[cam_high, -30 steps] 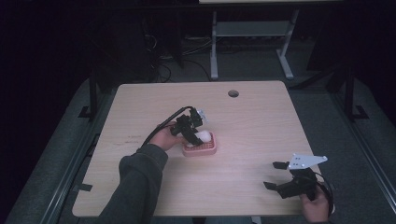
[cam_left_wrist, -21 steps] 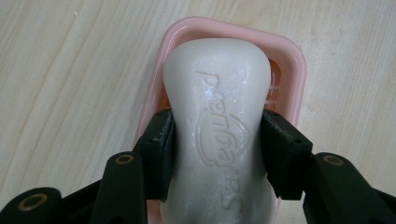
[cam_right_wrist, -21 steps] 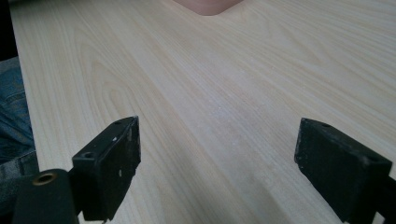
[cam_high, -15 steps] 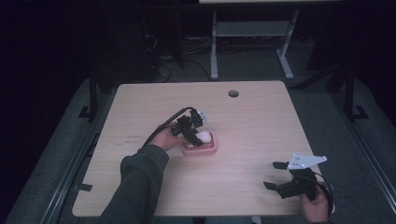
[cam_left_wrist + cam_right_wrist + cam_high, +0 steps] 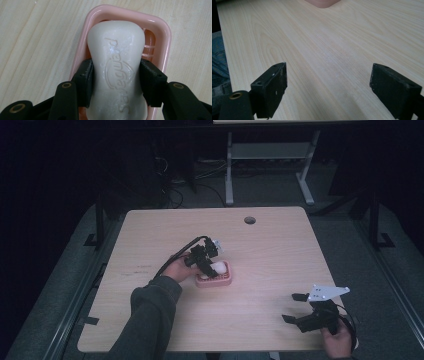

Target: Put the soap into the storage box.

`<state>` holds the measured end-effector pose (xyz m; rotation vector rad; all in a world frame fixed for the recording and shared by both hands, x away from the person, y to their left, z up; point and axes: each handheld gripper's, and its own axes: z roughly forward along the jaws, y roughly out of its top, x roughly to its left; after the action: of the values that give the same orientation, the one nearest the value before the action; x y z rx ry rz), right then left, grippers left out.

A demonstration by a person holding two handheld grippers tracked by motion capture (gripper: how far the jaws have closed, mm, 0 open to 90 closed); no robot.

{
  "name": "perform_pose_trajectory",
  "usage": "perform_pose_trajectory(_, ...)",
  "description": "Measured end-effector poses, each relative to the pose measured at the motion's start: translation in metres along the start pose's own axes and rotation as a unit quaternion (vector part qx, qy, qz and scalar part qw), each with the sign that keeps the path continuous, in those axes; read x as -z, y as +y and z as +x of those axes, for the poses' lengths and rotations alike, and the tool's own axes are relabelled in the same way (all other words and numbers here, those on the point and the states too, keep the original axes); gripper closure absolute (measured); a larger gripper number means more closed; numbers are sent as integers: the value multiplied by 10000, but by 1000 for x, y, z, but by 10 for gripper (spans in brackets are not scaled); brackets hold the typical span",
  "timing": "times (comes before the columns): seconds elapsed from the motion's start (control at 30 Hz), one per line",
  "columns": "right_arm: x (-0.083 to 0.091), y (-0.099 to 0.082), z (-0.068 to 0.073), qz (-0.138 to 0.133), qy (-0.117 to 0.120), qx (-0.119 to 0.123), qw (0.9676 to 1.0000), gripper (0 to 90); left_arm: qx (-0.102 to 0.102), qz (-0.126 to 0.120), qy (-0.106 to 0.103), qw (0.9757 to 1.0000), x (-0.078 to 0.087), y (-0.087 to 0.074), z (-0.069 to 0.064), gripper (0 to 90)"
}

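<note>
The white soap (image 5: 116, 75) lies in the pink dish (image 5: 163, 40). The left gripper (image 5: 116, 82) pinches the soap on both sides, and nothing has moved since a moment ago, so it looks ready to lift. Far from the dish, the right gripper (image 5: 328, 90) rests spread wide over the surface (image 5: 280, 250).

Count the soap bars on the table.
1. The soap sits in the pink dish near the table's middle, clamped at its waist by the left gripper. Nothing hints at another under it.
</note>
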<state>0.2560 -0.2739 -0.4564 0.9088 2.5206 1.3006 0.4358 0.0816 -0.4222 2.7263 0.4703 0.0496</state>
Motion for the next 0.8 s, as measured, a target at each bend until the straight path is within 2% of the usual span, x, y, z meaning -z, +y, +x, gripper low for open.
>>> perform_pose_trajectory(0.63,-1,0,0,16,-1,13,10000,141,-43,-9,66,10000,2,-1,0,484)
perform_pose_trajectory(0.8,-1,1,1,26,1,26,10000,142,-3,-251,126,9996,12,0,-1,465)
